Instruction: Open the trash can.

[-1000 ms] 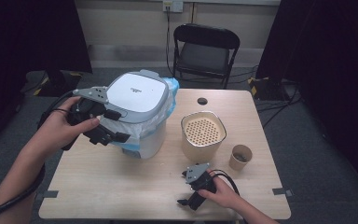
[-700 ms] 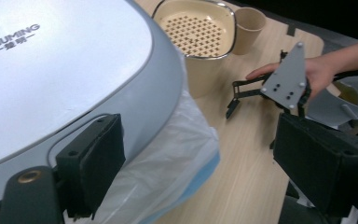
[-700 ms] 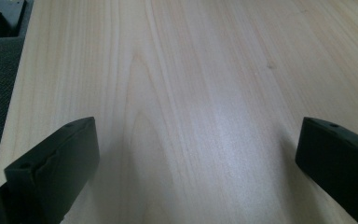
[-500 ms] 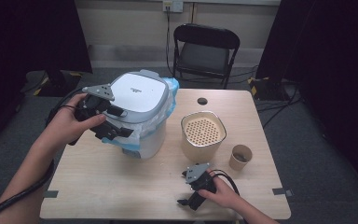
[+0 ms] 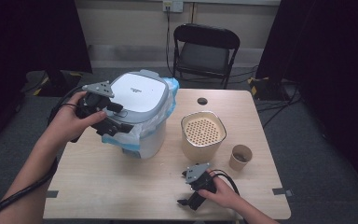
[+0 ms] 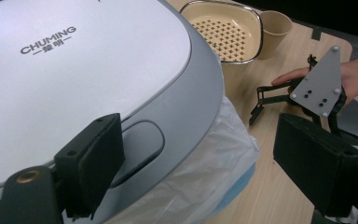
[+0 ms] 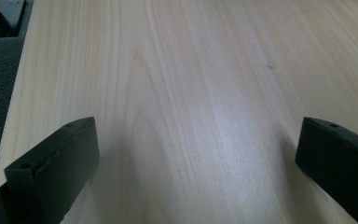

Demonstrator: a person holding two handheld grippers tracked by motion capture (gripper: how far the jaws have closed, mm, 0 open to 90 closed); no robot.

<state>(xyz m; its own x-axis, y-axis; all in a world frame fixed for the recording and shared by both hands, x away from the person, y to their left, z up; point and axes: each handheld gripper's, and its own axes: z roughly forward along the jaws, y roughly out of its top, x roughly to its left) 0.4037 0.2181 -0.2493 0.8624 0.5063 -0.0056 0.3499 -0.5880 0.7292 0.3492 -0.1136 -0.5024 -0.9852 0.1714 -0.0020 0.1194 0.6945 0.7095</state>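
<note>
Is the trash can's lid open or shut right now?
Shut. The grey lid lies flat on the white trash can, its rim down on the bag's edge, as the left gripper view also shows.

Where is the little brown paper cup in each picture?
High view: the paper cup stands right of centre, just right of the cream strainer basket.
Left gripper view: the cup is at the top, right of the basket.
Right gripper view: this camera looks at the pale wooden table.
Shared landmark: that same table lies under everything.
</note>
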